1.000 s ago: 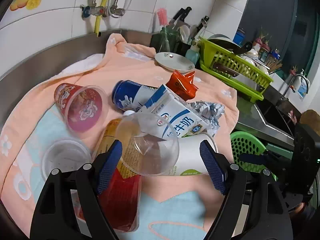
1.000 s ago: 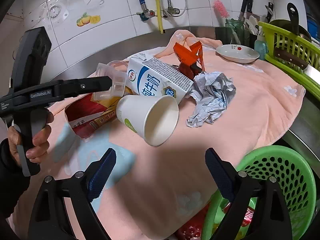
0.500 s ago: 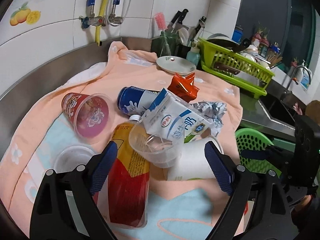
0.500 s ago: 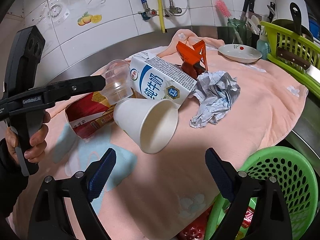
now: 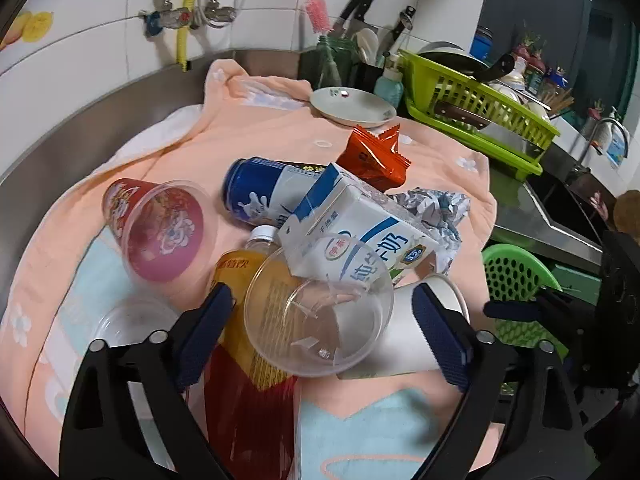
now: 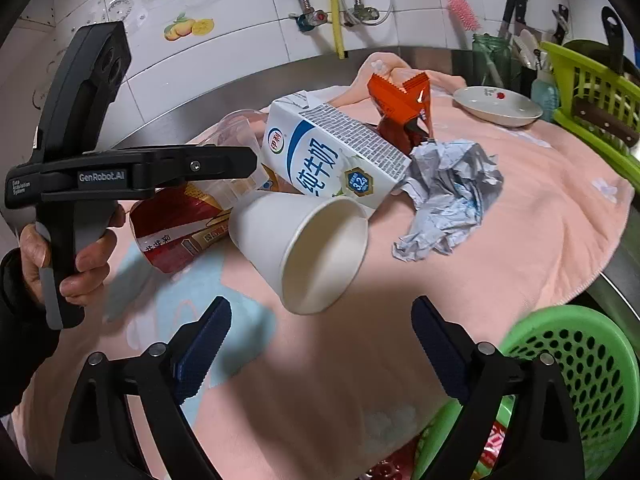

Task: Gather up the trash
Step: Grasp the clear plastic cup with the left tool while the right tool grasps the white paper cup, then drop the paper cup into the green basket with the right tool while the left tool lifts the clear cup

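A clear plastic cup (image 5: pixel 316 308) lies tipped on a red-labelled drink bottle (image 5: pixel 248 380) and against a white paper cup (image 5: pixel 404 344). My left gripper (image 5: pixel 322 328) straddles the clear cup with its jaws opening, and the pads stand clear of it. In the right wrist view one of its fingers (image 6: pixel 224 162) reaches over the pile. My right gripper (image 6: pixel 320 346) is open and empty, just short of the paper cup (image 6: pixel 308 248). Behind are a milk carton (image 6: pixel 332 156), crumpled paper (image 6: pixel 448 196), an orange wrapper (image 5: pixel 374 158), a blue can (image 5: pixel 264 192) and a red printed cup (image 5: pixel 160 228).
The trash sits on a peach towel (image 6: pixel 540 216) over a steel counter. A green perforated basket (image 6: pixel 580 380) with some trash inside stands low at the right. A plate (image 5: pixel 352 106), knife holder and lime dish rack (image 5: pixel 480 108) line the back. A hand (image 6: pixel 60 256) holds the left gripper.
The left jaws have spread wider and the clear cup now lies loose between them on the bottle and paper cup. The right gripper has hardly moved.
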A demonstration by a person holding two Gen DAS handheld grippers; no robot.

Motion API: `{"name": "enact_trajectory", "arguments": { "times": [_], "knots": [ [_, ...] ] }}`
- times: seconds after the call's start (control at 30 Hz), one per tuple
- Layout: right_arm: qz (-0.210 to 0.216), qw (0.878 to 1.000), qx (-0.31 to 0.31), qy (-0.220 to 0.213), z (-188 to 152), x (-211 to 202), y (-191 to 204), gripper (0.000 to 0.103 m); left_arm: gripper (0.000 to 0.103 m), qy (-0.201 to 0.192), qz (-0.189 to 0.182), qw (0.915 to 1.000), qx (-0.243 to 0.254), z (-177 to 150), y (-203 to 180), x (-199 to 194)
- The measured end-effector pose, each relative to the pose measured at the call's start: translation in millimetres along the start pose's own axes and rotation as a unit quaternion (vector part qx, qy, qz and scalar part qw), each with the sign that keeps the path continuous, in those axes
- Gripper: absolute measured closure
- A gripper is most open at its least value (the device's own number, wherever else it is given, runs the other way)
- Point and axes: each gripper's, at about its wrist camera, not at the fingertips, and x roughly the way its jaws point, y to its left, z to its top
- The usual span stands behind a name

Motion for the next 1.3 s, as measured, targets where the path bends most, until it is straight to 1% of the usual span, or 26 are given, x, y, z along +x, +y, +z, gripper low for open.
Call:
{"name": "enact_trajectory", "arguments": {
  "times": [0.23, 0.33, 0.4, 0.47, 0.5, 0.57, 0.67, 0.87, 1.03, 1.07, 1.1, 1.13, 1.3],
  "knots": [
    [0.038, 0.999, 0.011, 0.015, 10, 19, -11, 0.013, 0.01, 0.008, -0.01, 0.9998, 0.014, 7, 2, 9],
    [0.048, 0.999, 0.011, 0.021, 15, 26, -15, 0.013, 0.012, 0.007, -0.017, 0.9996, 0.02, 7, 2, 10],
    [0.055, 0.998, 0.012, 0.025, 18, 32, -18, 0.012, 0.016, 0.003, -0.019, 0.9996, 0.023, 8, 2, 10],
    [0.062, 0.998, 0.014, 0.03, 22, 38, -20, 0.011, 0.025, 0.0, -0.021, 0.9995, 0.023, 8, 4, 9],
    [0.063, 0.997, 0.012, 0.031, 23, 41, -21, 0.011, 0.027, -0.002, -0.023, 0.9995, 0.022, 8, 4, 8],
    [0.068, 0.997, 0.008, 0.032, 26, 45, -21, 0.011, 0.035, -0.003, -0.029, 0.9994, 0.019, 8, 6, 7],
    [0.08, 0.996, 0.006, 0.035, 31, 53, -21, 0.011, 0.039, -0.003, -0.036, 0.9992, 0.016, 8, 7, 6],
    [0.093, 0.995, 0.012, 0.039, 42, 64, -23, 0.011, 0.04, -0.008, -0.032, 0.9992, 0.023, 5, 5, 5],
    [0.108, 0.993, 0.024, 0.037, 45, 66, -27, 0.011, 0.04, -0.012, -0.032, 0.9993, 0.017, 3, 6, 2],
    [0.115, 0.992, 0.025, 0.035, 45, 65, -26, 0.012, 0.04, -0.013, -0.033, 0.9993, 0.014, 3, 6, 0],
    [0.118, 0.992, 0.024, 0.034, 45, 65, -25, 0.018, 0.04, -0.014, -0.034, 0.9993, 0.013, 3, 7, -1],
    [0.12, 0.992, 0.022, 0.033, 44, 64, -23, 0.021, 0.04, -0.015, -0.033, 0.9993, 0.012, 2, 7, -2],
    [0.118, 0.993, 0.014, 0.026, 36, 57, -13, 0.023, 0.04, -0.021, -0.033, 0.9992, 0.007, 1, 7, -10]
  ]
}}
